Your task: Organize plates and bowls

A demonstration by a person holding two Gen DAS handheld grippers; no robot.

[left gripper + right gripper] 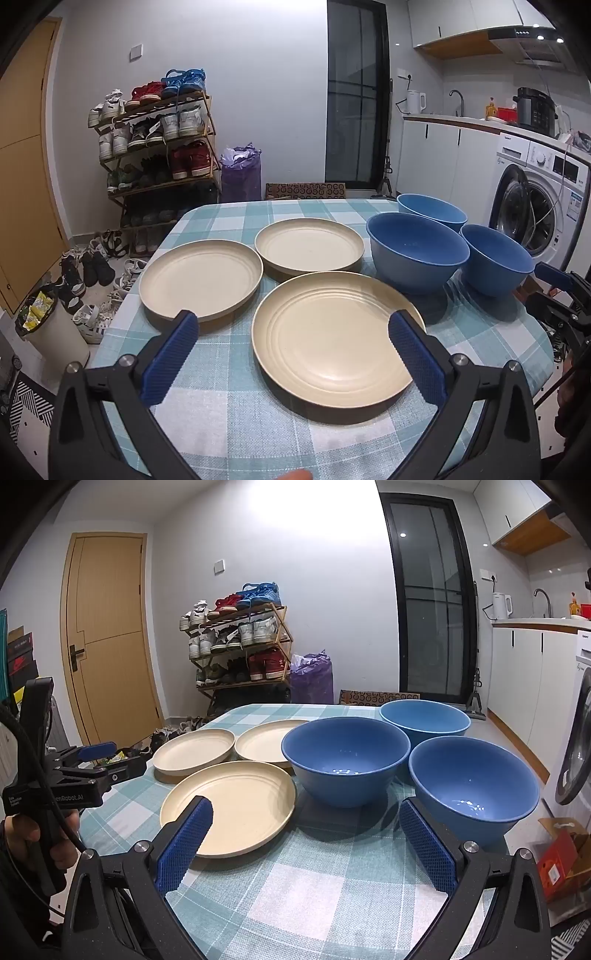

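Your left gripper [291,328] hangs with its blue pads spread wide and empty over the near edge of the nearest plate [332,343]; your right gripper [306,818] is likewise splayed and holding nothing, framing bare checked tablecloth [295,886] in front of the middle bowl [345,760]. Behind the nearest plate lie two more cream plates [201,277], side by side and unstacked. To the nearest plate's right stand the three blue bowls, the near-right bowl [472,782] and the far bowl [424,716] flanking the middle one. Nothing looks stacked yet, so this reads as the opening step. The next move likely calls for closing on one rim and lifting cleanly, without nudging neighbours.
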